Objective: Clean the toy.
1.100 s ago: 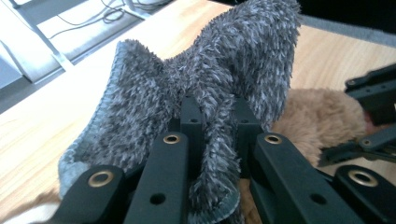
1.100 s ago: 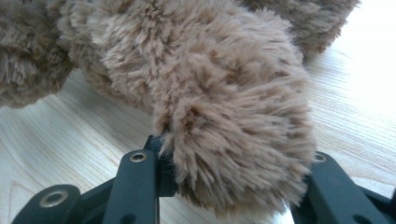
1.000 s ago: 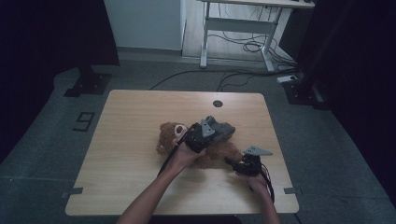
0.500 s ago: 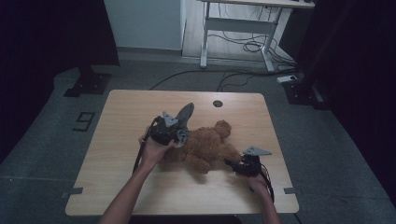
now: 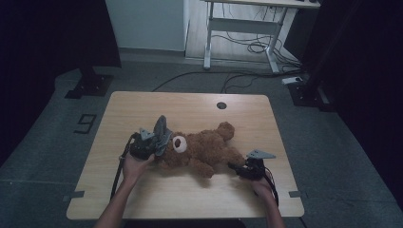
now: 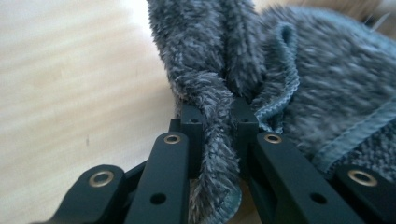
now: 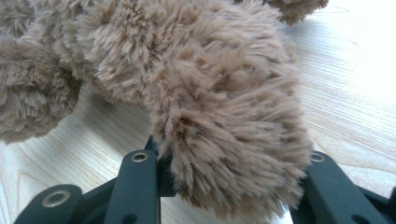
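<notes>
Fluffy brown plush teddy bear (image 7: 219,102) running off top and left edges beyond right gripper (image 7: 229,186), paw covering its fingertips. Grey fleecy cloth (image 6: 299,79) blurring toward far right, spilling past top edge, hiding bear's head beyond left gripper (image 6: 218,122).

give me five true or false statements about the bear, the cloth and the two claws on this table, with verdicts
1. The left claw is shut on a fuzzy grey towel cloth. True.
2. The brown plush teddy bear stands upright on its feet. False: it lies on its side on the light wooden table.
3. The right claw has a furry limb of the bear between its jaws. True.
4. The grey cloth lies at the bear's feet, by the right claw. False: it sits at the bear's head, by the left claw.
5. The bear's head points toward the person's right hand. False: it points toward the left hand.
</notes>
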`<state>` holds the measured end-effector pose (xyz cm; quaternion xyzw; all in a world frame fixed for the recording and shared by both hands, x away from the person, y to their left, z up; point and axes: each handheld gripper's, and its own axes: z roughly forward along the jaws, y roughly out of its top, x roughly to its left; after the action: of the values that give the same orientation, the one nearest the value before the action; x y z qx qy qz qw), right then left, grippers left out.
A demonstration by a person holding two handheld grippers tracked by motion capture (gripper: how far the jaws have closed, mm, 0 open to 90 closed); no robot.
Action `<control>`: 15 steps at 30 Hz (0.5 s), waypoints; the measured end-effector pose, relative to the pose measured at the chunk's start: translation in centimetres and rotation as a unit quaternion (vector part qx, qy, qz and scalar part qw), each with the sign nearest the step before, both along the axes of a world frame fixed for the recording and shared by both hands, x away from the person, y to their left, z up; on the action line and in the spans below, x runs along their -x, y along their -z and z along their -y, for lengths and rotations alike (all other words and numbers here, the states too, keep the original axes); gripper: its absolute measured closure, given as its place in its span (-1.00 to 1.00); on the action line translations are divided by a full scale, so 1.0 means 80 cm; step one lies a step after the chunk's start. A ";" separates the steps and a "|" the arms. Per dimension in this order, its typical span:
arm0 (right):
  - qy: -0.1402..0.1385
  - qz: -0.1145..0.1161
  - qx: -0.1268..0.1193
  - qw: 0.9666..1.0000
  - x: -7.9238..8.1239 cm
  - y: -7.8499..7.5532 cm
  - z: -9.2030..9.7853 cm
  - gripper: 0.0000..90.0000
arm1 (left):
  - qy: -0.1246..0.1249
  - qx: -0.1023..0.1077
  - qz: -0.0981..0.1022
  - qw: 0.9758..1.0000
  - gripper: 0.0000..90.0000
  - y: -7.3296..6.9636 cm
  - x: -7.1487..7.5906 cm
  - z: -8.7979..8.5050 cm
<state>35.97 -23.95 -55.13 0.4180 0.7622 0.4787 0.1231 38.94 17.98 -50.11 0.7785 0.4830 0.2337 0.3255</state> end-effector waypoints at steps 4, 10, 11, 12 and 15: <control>0.000 -0.001 0.000 1.000 0.000 0.000 -0.001 0.30 | 0.003 -0.003 -0.024 1.000 0.78 0.018 0.000 -0.006; 0.001 -0.002 0.000 1.000 0.001 0.000 -0.001 0.30 | 0.007 0.044 -0.005 0.999 0.77 -0.009 0.012 -0.029; 0.001 -0.002 0.000 1.000 0.001 0.000 0.000 0.30 | 0.013 0.044 0.011 0.999 0.77 -0.021 0.019 -0.028; 0.001 -0.002 0.000 1.000 0.000 0.000 0.000 0.30 | 0.022 0.046 0.032 0.998 0.77 -0.037 0.028 -0.024; 0.002 -0.001 0.000 1.000 0.001 0.000 -0.001 0.30 | 0.060 0.069 0.063 0.994 0.77 -0.064 0.048 -0.006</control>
<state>35.90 -23.90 -55.14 0.4203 0.7616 0.4776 0.1233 35.12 18.50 -45.00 0.7654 0.4288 0.2286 0.4220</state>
